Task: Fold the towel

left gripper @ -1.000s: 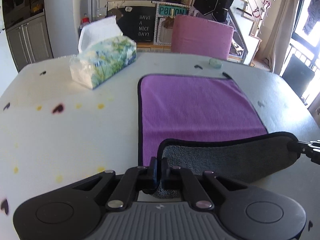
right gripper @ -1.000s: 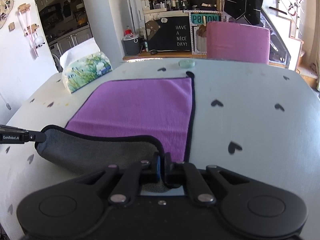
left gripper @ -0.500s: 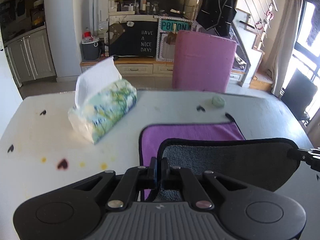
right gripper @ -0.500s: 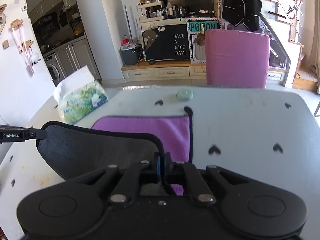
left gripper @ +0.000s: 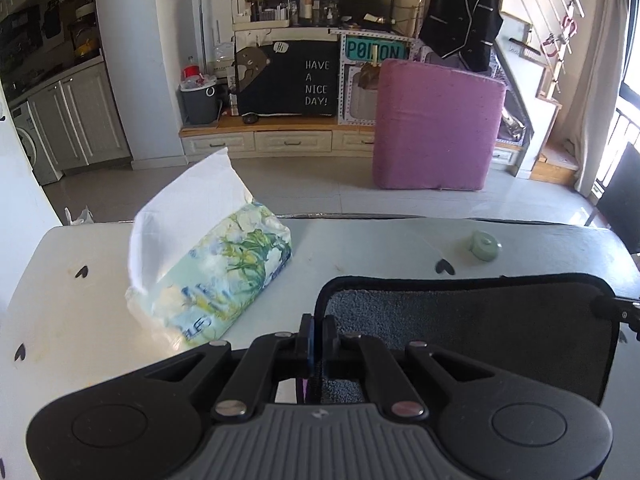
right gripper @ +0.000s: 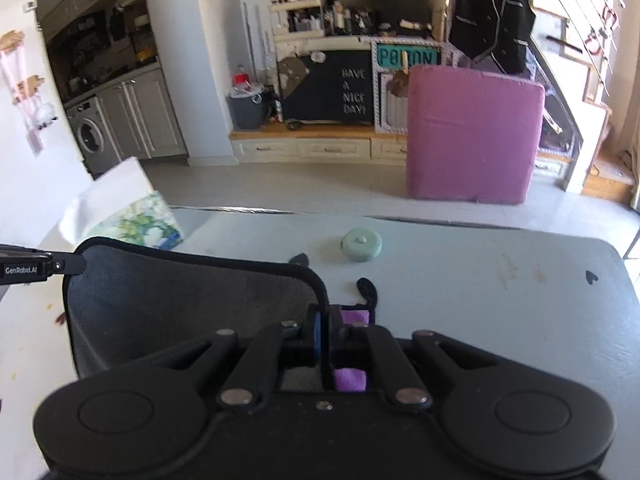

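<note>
The towel [left gripper: 472,332] is purple on one face and grey on the other, with a black hem. Its near edge is lifted and carried over the flat part, grey side towards me. My left gripper [left gripper: 318,334] is shut on the towel's left corner. My right gripper [right gripper: 323,326] is shut on the right corner. The towel also shows in the right wrist view [right gripper: 180,304], where a strip of the purple face [right gripper: 356,316] and the black hang loop [right gripper: 368,290] show past the fingers. Most of the flat part is hidden behind the raised fold.
A flowered tissue pack [left gripper: 216,280] lies on the white table [left gripper: 80,320] to the left of the towel. A small pale green round lid [right gripper: 362,244] lies beyond the towel near the far edge. A pink chair [left gripper: 436,128] stands behind the table.
Both grippers have carried the towel's near edge up and forward towards the far edge. The raised grey fold now hides nearly all of the purple face.
</note>
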